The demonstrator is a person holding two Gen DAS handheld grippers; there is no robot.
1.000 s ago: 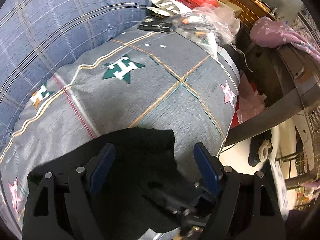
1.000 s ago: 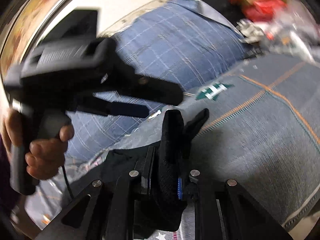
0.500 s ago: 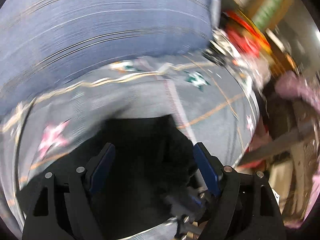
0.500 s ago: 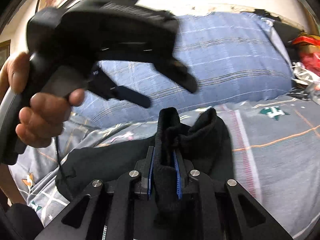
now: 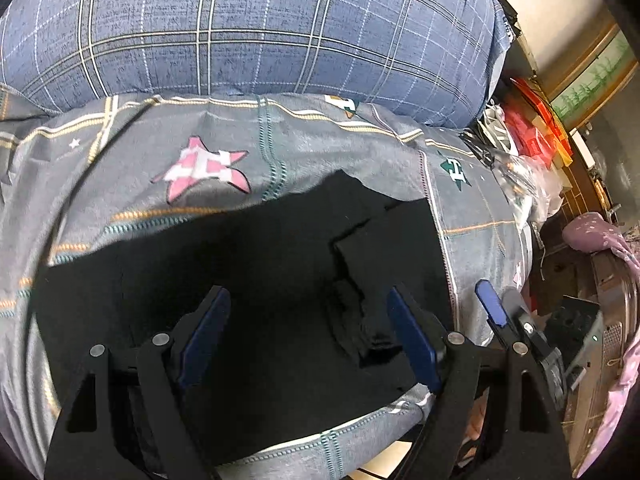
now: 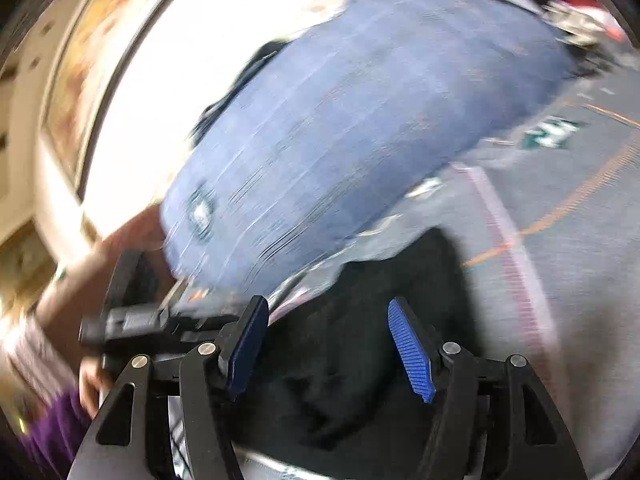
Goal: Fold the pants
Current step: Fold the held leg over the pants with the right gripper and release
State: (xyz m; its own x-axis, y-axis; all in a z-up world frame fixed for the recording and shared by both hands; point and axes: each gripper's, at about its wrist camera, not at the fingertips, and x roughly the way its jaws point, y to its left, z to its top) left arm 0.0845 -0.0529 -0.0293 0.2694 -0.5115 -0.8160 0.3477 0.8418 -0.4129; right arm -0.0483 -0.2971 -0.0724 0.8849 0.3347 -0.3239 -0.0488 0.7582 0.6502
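The black pants (image 5: 260, 264) lie folded over on the grey star-patterned bedsheet (image 5: 280, 152). My left gripper (image 5: 308, 332) is open just above them, with a bunched part of the cloth near its right finger. The right gripper's blue pad (image 5: 490, 306) shows at the pants' right edge in the left wrist view. In the blurred right wrist view my right gripper (image 6: 332, 344) is open and empty over the pants (image 6: 360, 360). The left gripper's body (image 6: 132, 320) sits at its lower left.
A big blue plaid pillow (image 5: 248, 28) lies behind the pants. A cable (image 5: 76, 188) crosses the sheet on the left. Red packets and plastic bags (image 5: 528, 148) clutter the right of the bed. A purple cloth (image 5: 592, 236) and furniture stand beyond the bed's right edge.
My right gripper has opened and let go of the black cloth. The pants now lie flatter on the sheet. My left gripper swung left, still open.
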